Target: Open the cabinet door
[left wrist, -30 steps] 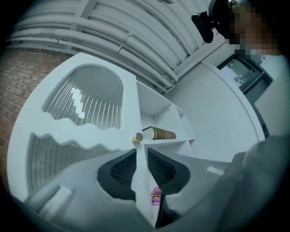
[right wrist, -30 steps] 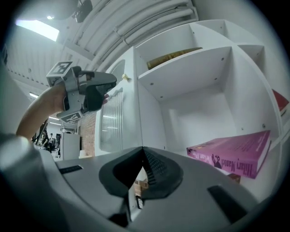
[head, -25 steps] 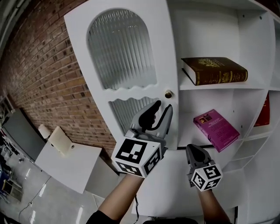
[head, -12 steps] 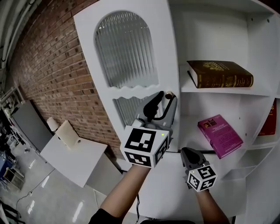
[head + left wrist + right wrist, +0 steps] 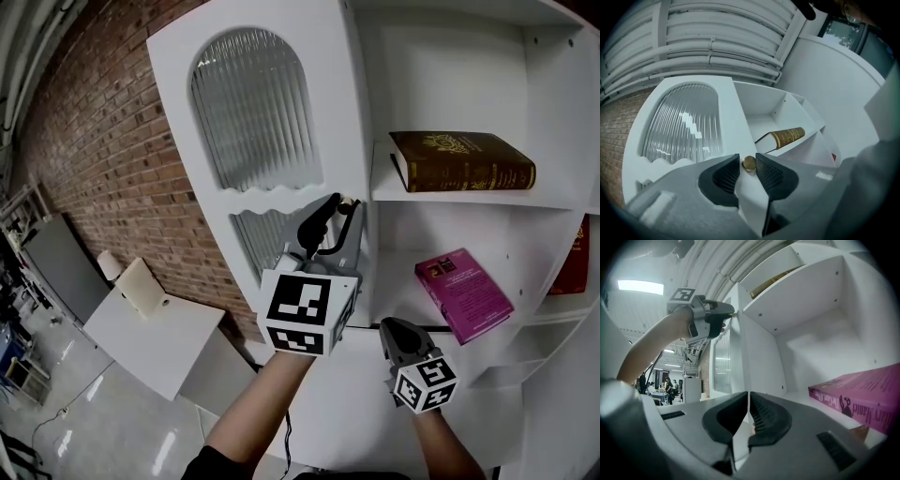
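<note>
The white cabinet door [image 5: 253,122], with ribbed glass panes, stands swung out at the left of the open shelves. Its small brass knob [image 5: 349,201] sits between the tips of my left gripper [image 5: 339,202]. In the left gripper view the knob [image 5: 749,163] lies between the two dark pads of the left gripper [image 5: 747,160], whose jaws are closing onto it. My right gripper [image 5: 394,328] hangs lower, in front of the cabinet, pointing at the lower shelf. Its jaws [image 5: 748,397] are shut with nothing between them.
A brown book [image 5: 464,159] lies on the upper shelf, a pink book [image 5: 464,291] on the shelf below, and a red one [image 5: 589,244] at the far right. A brick wall [image 5: 103,150] and a white table [image 5: 159,337] are left of the door.
The left gripper has risen from just below the knob until its tips stand on either side of it. The right gripper has stayed low in front of the cabinet.
</note>
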